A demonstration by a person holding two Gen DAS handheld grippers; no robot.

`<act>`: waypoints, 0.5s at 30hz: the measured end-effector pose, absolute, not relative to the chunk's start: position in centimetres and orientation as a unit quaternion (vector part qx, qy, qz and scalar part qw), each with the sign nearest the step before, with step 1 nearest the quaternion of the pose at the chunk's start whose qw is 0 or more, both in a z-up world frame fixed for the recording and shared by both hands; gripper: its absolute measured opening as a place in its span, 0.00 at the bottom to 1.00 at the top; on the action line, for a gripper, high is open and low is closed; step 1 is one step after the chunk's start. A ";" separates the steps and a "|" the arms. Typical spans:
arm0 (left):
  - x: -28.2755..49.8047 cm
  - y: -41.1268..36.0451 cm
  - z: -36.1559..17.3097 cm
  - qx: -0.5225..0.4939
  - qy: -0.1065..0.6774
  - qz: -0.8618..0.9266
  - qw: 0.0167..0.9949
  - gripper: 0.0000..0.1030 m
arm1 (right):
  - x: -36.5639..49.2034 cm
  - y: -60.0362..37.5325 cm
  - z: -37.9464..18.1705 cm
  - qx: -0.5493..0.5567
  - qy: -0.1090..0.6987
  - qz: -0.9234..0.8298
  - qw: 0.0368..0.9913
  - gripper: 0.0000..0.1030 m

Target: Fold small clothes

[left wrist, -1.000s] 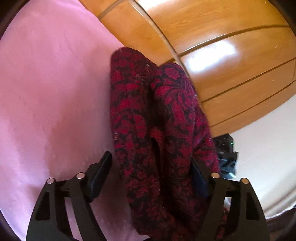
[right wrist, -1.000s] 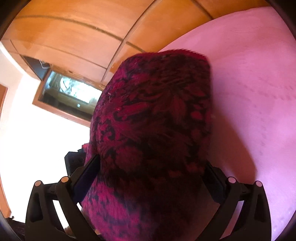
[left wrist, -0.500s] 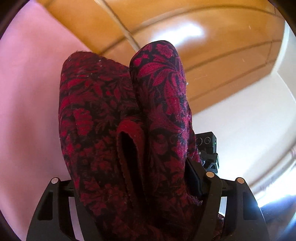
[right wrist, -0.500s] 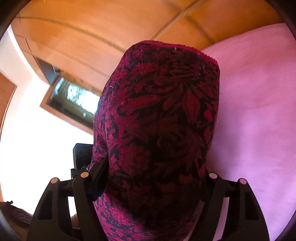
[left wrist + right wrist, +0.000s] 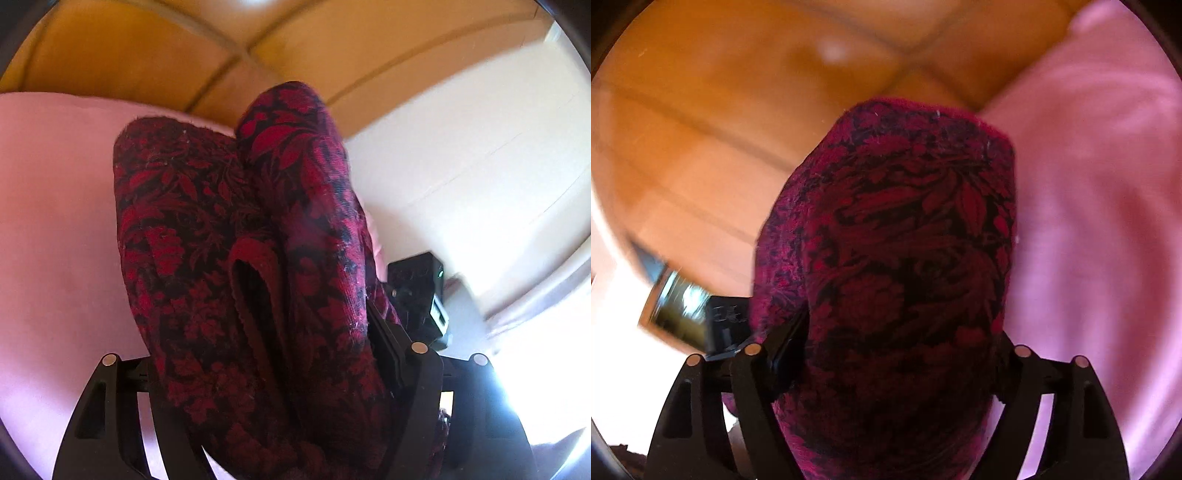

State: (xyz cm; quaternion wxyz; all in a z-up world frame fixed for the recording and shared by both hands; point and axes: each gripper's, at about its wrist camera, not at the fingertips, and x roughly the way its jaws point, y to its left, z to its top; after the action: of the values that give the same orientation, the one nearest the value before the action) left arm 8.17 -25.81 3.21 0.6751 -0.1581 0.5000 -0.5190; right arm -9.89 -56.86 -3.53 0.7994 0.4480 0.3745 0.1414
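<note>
Where red floral cloth point(image 5: 229, 266) bunches, each hand-held gripper's pads stay hidden.

Pink bed cover point(image 5: 55, 229) fills left of left wrist view, right of right wrist view point(image 5: 1100, 229); smooth, faint creases. Red-and-black floral garment point(image 5: 192, 229) seen against it; contact with cover cannot be told. Same garment point(image 5: 905, 251) blocks middle of right wrist view. Wooden panelling point(image 5: 110, 48) borders cover's far edge.

Bright glare burns the lower corners (both views motion-blurred), fisheye edges bending darkly.
</note>
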 end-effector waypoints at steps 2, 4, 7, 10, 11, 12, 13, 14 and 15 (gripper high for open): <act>7.5 -27.7 2.1 -0.113 0.508 -0.501 0.692 0.68 | -11.3 -58.3 -5.5 0.459 0.384 0.109 0.794 0.83; 7.4 -27.5 1.3 -0.127 0.508 -0.492 0.695 0.71 | -13.0 -59.1 -6.3 0.467 0.373 0.090 0.797 0.87; 7.4 -26.8 1.7 -0.128 0.502 -0.469 0.715 0.71 | -14.7 -59.1 -4.4 0.432 0.373 0.056 0.819 0.88; 6.1 -25.5 2.8 -0.109 0.485 -0.437 0.750 0.71 | -15.4 -57.6 -0.6 0.353 0.366 0.004 0.861 0.78; 5.9 -25.2 3.1 -0.108 0.478 -0.430 0.758 0.71 | -15.5 -57.0 0.7 0.327 0.361 -0.008 0.873 0.75; 5.4 -25.0 3.5 -0.107 0.472 -0.421 0.767 0.71 | -15.4 -56.3 2.1 0.303 0.354 -0.013 0.884 0.74; 5.0 -24.8 3.9 -0.106 0.465 -0.412 0.777 0.71 | -15.2 -55.5 2.9 0.288 0.349 -0.014 0.892 0.72; 4.9 -24.4 4.3 -0.104 0.459 -0.405 0.784 0.71 | -15.2 -55.6 3.0 0.273 0.343 -0.010 0.899 0.71; 4.6 -24.2 4.7 -0.098 0.450 -0.393 0.796 0.71 | -14.5 -54.3 4.1 0.258 0.340 -0.008 0.904 0.70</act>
State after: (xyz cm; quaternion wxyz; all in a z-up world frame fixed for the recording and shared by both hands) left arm 4.58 -24.16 4.73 0.7956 -0.0984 0.4500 -0.3934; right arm -14.54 -54.30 4.09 0.9043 0.2579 0.3401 -0.0081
